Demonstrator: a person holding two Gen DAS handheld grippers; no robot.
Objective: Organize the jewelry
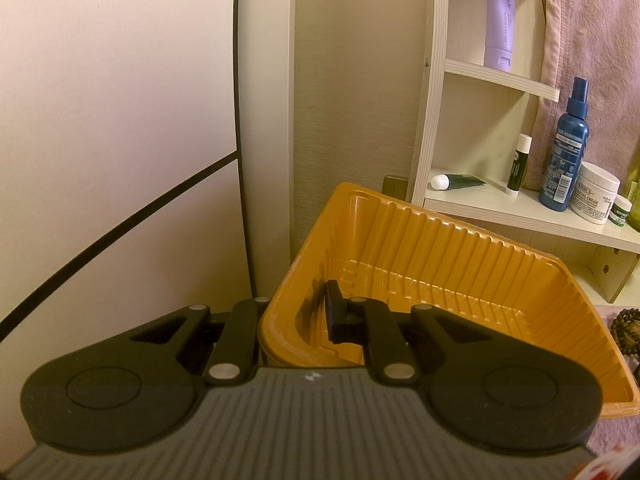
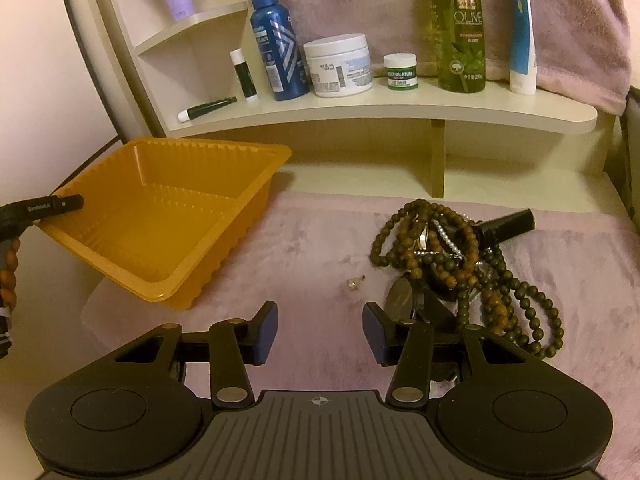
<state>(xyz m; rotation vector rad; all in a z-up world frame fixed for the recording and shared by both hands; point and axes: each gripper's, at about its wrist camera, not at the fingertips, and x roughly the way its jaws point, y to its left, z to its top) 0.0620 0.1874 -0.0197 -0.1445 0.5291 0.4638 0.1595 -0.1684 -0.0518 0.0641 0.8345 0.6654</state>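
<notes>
An empty orange plastic tray point(image 1: 440, 240) fills the middle of the left wrist view. My left gripper point(image 1: 298, 308) is shut on its near side wall, with one pad inside the tray and the other outside. In the right wrist view the tray point(image 2: 168, 216) sits tilted at the left on a pink cloth, and the left gripper point(image 2: 60, 204) grips its left corner. A tangled pile of brown and green bead strings point(image 2: 440, 248) lies at the right. A tiny shiny piece point(image 2: 354, 283) lies alone on the cloth. My right gripper point(image 2: 320, 316) hangs open over the cloth just before that piece, with nothing in it.
A wooden shelf point(image 2: 400, 108) behind holds a blue spray bottle point(image 2: 276, 40), a white jar point(image 2: 340, 66), a green bottle point(image 2: 456, 24) and tubes. A dark round disc point(image 2: 400, 300) and a black cylinder point(image 2: 508, 226) lie in the bead pile. A wall stands at the left.
</notes>
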